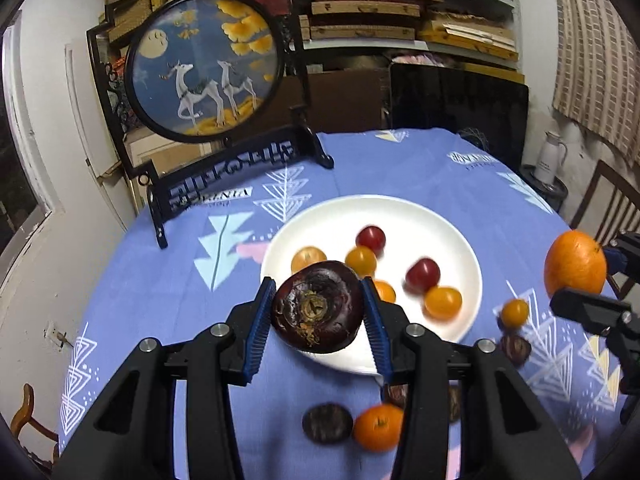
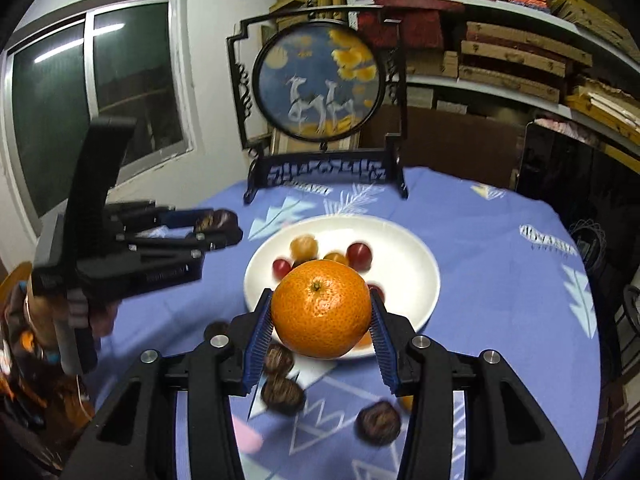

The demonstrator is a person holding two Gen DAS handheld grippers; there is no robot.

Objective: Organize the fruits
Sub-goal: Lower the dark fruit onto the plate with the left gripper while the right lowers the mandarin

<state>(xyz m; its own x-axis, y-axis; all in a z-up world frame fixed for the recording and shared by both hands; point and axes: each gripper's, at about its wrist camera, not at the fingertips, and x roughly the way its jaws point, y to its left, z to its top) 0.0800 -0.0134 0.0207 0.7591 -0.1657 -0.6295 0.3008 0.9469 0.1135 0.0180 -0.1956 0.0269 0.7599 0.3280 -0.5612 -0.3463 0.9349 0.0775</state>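
Left gripper (image 1: 319,312): jaws closed on a dark purple-brown water chestnut (image 1: 318,307), one blue ribbed pad against each side, held in the air above the near rim of the white plate (image 1: 460,300). Right gripper (image 2: 321,311): jaws closed on a large orange (image 2: 321,309), gripped at both sides and likewise held clear of the table above the plate's near rim.

The plate sits near the centre of the table, on a blue tablecloth (image 1: 400,160) printed with white and pale triangles. It carries several cherry tomatoes: red ones (image 1: 371,239) toward the far side and middle, yellow-orange ones (image 1: 443,302) among them. Motion blur makes an exact count uncertain.

Between the plate and the near edge of the table lie loose items: a small mandarin (image 1: 378,427) just beside a water chestnut on the cloth (image 1: 327,423), a yellow tomato (image 1: 514,313) off the plate's right rim, and another chestnut (image 1: 516,347) near it. The right wrist view shows further chestnuts (image 2: 378,423) on the cloth below the jaws.

At the far left edge of the table stands a round deer-painting screen (image 1: 204,66) in a black frame. Shelves of flat boxes (image 1: 372,12) fill the wall behind.
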